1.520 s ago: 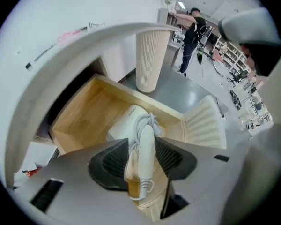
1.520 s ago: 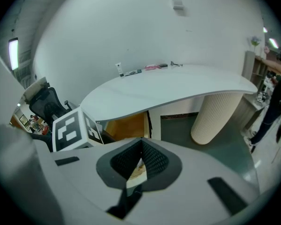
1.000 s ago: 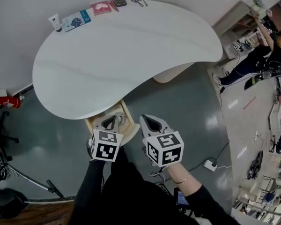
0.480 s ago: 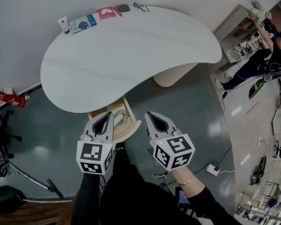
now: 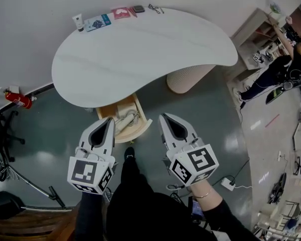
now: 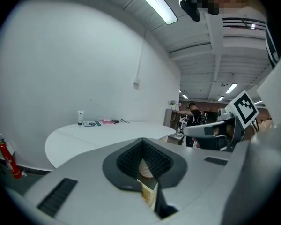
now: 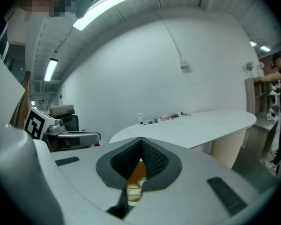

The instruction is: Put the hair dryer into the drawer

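Observation:
The wooden drawer (image 5: 140,127) stands pulled out under the near edge of the white table (image 5: 140,49). In it lies the white hair dryer (image 5: 123,121) with its cord. My left gripper (image 5: 109,121) is raised near the drawer's left front corner, shut and empty. My right gripper (image 5: 165,117) is to the right of the drawer, also shut with nothing in it. In the left gripper view the jaws (image 6: 143,142) meet, with the table beyond them. The right gripper view shows its closed jaws (image 7: 141,142), a sliver of the drawer showing through the gap.
Along the table's far edge lie a small tube (image 5: 78,22), a blue packet (image 5: 98,21), a pink packet (image 5: 121,12) and a dark item (image 5: 138,8). The table's ribbed pedestal (image 5: 188,78) is right of the drawer. A fire extinguisher (image 5: 17,100) is at left; a person (image 5: 278,67) far right.
Both grippers have risen and drawn back from the drawer toward my body. The drawer and hair dryer now show more fully in the head view.

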A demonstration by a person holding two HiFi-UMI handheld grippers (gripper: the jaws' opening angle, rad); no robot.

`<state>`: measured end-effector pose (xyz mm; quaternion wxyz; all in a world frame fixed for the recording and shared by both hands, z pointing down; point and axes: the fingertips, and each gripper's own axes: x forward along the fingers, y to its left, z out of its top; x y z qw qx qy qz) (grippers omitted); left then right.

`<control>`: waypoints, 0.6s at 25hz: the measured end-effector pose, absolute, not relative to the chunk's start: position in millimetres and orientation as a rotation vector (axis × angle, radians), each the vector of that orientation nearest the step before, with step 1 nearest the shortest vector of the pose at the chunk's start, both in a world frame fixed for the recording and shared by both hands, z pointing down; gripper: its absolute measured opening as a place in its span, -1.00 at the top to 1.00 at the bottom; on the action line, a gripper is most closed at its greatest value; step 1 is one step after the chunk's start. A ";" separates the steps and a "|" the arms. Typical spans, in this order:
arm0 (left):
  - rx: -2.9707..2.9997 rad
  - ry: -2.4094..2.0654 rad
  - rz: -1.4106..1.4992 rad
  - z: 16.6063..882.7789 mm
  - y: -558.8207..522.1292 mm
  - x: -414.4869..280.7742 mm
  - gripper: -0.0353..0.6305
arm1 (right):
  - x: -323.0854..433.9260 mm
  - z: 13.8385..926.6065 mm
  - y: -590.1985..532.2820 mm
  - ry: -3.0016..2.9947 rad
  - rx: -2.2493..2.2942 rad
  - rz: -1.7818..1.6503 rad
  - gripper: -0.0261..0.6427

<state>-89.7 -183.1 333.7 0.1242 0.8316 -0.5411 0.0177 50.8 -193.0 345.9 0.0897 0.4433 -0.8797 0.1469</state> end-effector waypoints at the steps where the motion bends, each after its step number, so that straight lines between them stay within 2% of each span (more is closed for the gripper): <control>1: 2.431 -1.584 0.048 330.3 -177.5 -89.2 0.87 | 51.4 341.3 -188.3 -2.630 1.318 0.418 0.92; 15: 2.463 -1.689 -0.078 281.0 -103.9 -89.2 0.87 | 67.7 299.0 -120.6 -2.748 1.312 0.301 0.92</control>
